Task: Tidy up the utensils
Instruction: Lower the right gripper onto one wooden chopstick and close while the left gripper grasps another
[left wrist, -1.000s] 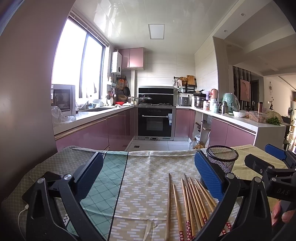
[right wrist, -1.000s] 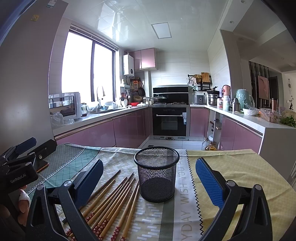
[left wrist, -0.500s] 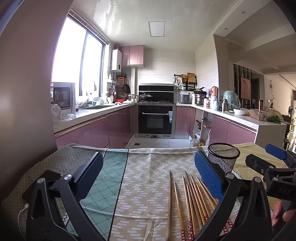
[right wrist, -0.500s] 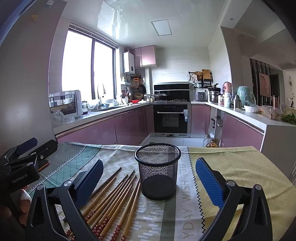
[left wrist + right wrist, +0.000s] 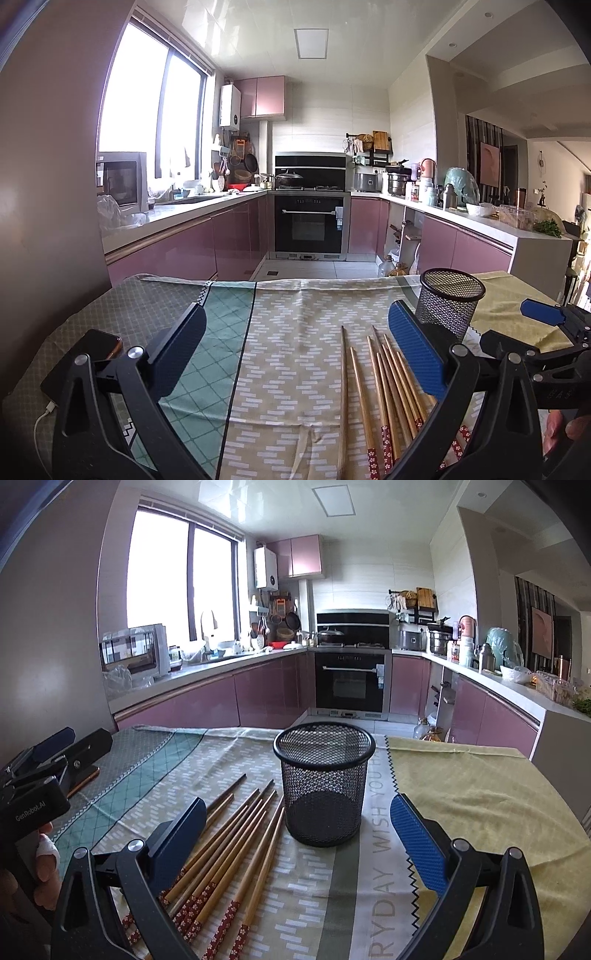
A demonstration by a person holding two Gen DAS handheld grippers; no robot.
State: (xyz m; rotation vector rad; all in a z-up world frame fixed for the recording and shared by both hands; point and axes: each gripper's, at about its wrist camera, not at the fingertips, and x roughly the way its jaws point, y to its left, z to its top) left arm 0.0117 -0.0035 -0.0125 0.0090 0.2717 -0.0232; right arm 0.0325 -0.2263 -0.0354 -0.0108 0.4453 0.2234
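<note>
Left hand-held gripper (image 5: 295, 350): jaws spread wide, nothing between them, hovering over the patterned cloth (image 5: 295, 369) on the counter; blue pads facing each other across bare fabric. Its black body also showed at the left edge of the right wrist view, with a person's fingers (image 5: 46, 853) around the handle, one fingertip wrapped in white.

Right hand-held gripper (image 5: 297, 827): jaws likewise spread wide and holding nothing, pointed at the mesh cup from the near side, fingertips short of it and apart from it. Its blue-tipped finger and black frame appeared at the right edge of the left wrist view.

Mesh cup (image 5: 324, 786): black wire, round, standing upright on the cloth near a printed strip of lettering; nothing visible inside it. In the left wrist view it stood just beyond the left gripper's right finger.

Chopsticks (image 5: 229, 853): a loose bundle of wooden sticks with red flowered ends, lying flat on the cloth just to the left of the cup, tips fanning toward it, red ends nearest the person. One darker stick lay slightly apart on the left side. Exact count could not be told.

Phone (image 5: 85, 362): dark, with a white cable, flat on the cloth at the far left, partly behind the left gripper's frame.

Background: kitchen with pink cabinets, black oven (image 5: 351, 679), bright window.
</note>
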